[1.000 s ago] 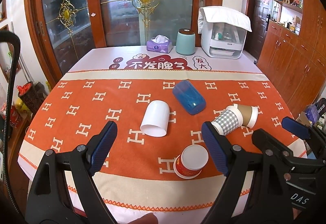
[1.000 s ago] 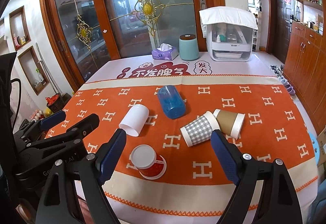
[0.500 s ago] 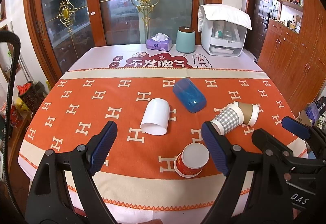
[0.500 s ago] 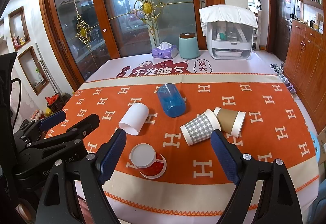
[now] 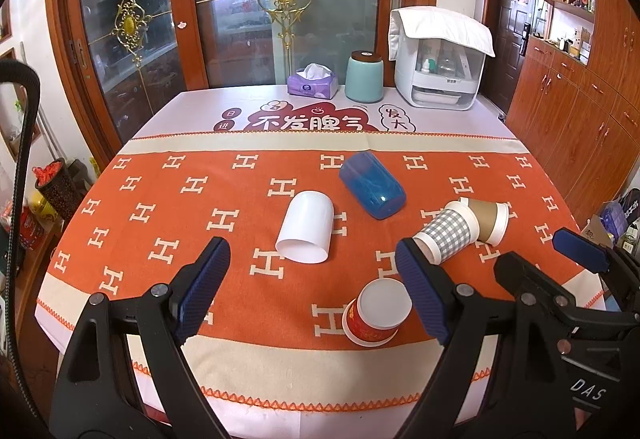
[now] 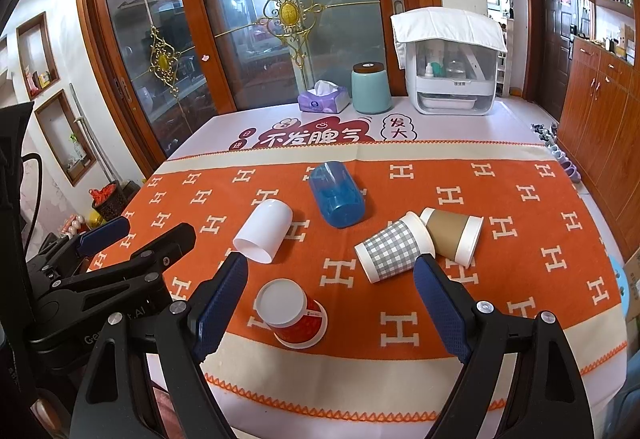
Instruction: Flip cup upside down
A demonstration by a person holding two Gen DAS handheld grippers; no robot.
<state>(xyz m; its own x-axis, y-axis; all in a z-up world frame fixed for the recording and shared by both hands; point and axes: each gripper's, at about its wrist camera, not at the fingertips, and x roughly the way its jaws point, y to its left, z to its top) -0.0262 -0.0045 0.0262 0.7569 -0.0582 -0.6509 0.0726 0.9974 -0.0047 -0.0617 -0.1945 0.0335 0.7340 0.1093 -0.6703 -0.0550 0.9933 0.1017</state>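
From the left wrist view, my left gripper [image 5: 312,283] hangs wide and empty above the near table edge. The red cup [image 5: 376,319] at 5 o'clock already stands mouth down; the white cup [image 5: 306,225] at 12 lies on its side, probably next.

From the right wrist view, my right gripper [image 6: 330,291] is likewise spread wide, empty, with the checked cup [image 6: 394,247] at 1 o'clock, touching the brown cup [image 6: 452,235].

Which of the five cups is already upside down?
The red cup, nearest the table's front edge: it stands mouth-down, white base up. The white, blue, checked and brown cups all lie on their sides.
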